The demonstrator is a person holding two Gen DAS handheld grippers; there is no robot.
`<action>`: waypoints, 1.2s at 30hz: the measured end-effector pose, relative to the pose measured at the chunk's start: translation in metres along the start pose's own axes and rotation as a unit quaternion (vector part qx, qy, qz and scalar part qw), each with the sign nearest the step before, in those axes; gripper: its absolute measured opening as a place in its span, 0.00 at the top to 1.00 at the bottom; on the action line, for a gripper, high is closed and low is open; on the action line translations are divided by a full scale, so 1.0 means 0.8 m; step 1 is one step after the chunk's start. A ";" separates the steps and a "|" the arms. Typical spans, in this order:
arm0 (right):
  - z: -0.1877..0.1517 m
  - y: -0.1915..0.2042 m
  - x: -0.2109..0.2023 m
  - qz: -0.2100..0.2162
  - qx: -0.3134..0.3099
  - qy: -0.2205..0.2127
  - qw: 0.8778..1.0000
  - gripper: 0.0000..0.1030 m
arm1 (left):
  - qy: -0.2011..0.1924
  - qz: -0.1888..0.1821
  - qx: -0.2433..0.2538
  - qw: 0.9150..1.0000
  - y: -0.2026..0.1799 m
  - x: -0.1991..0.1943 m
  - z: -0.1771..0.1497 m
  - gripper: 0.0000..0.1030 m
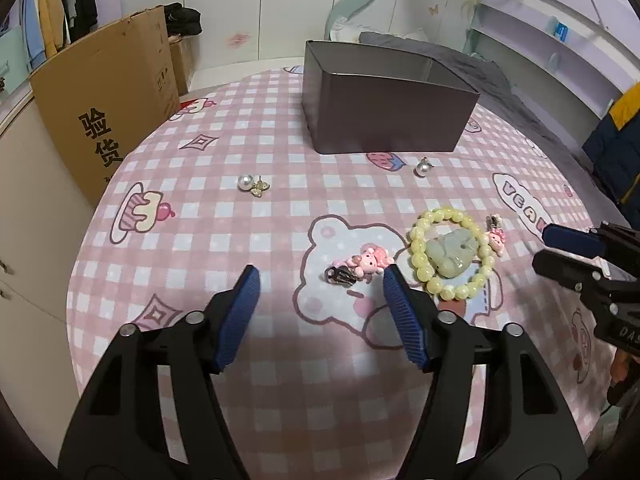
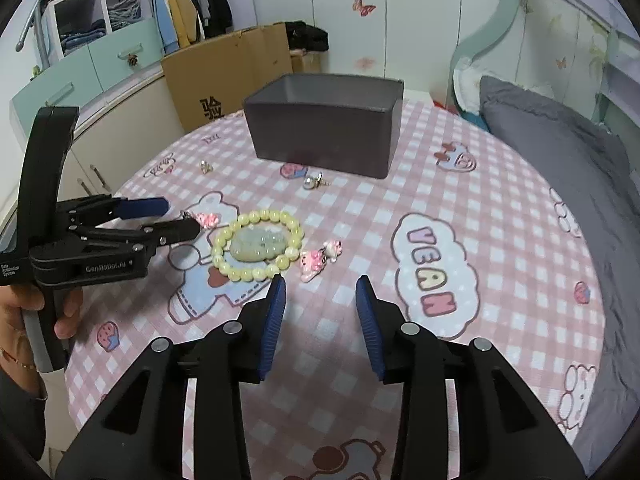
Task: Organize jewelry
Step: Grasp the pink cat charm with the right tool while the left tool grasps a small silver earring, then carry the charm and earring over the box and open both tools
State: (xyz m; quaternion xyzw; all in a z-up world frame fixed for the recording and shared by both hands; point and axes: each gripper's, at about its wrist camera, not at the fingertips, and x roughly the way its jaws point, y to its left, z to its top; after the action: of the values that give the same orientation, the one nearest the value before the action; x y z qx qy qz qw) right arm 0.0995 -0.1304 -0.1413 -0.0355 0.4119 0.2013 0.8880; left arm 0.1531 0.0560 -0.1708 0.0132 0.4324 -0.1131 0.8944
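Left wrist view: both tools are hovering open and empty over the jewelry.
The left tool [image 1: 320, 276] is standing just beside the pink clip [image 1: 366, 261]; the right tool [image 2: 321, 286] is gaping near the bead bracelet [image 2: 258, 245] on the checked table [image 2: 500, 216], before the grey box [image 2: 324, 128].

The left gripper [image 1: 321, 280] tilts downward over the pink checked cloth [image 1: 248, 128], its blue-padded jaws parted with nothing between them. The right gripper [image 2: 321, 286] points down at the same cloth, jaws parted narrower and empty. A hand [image 2: 60, 320] grips the left gripper's handle beside the cloth's edge.
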 end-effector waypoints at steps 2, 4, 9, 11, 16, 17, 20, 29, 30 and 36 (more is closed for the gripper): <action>0.000 0.001 0.006 0.002 -0.001 0.003 1.000 0.62 | -0.002 -0.005 0.004 1.000 -0.001 0.001 0.002 0.50; 0.000 0.001 0.013 0.004 -0.003 0.007 1.000 0.61 | -0.002 -0.001 0.013 1.000 -0.004 0.003 0.003 0.59; 0.006 0.002 0.026 0.006 -0.003 0.015 1.000 0.60 | -0.001 -0.012 0.032 0.999 -0.013 0.006 0.005 0.84; 0.008 0.002 0.031 0.007 -0.005 0.018 1.000 0.60 | -0.002 -0.018 0.030 0.999 -0.012 0.006 0.006 0.85; 0.014 0.007 0.041 0.007 -0.016 0.021 1.000 0.60 | -0.006 -0.036 0.015 0.999 -0.005 0.004 0.007 0.85; 0.015 0.008 0.043 0.005 -0.019 0.020 1.000 0.60 | -0.008 -0.041 0.012 0.999 -0.004 0.003 0.008 0.85; 0.016 0.010 0.046 -0.008 -0.031 0.022 0.999 0.66 | -0.010 -0.048 0.007 0.999 -0.003 0.002 0.009 0.85; 0.019 0.008 0.048 -0.013 -0.050 0.022 0.998 0.87 | -0.026 -0.075 0.000 0.997 -0.003 -0.012 0.023 0.85; 0.019 0.009 0.047 -0.012 -0.050 0.022 0.998 0.87 | -0.029 -0.080 0.001 0.996 -0.004 -0.014 0.026 0.85; 0.030 -0.004 0.026 -0.001 -0.036 0.005 0.999 0.87 | -0.052 -0.112 0.004 0.992 -0.011 -0.032 0.052 0.85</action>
State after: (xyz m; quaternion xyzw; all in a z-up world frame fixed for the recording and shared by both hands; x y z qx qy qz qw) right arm 0.1298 -0.1207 -0.1417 -0.0691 0.4091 0.2152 0.8840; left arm 0.1679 0.0476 -0.1245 -0.0371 0.3837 -0.2147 0.8974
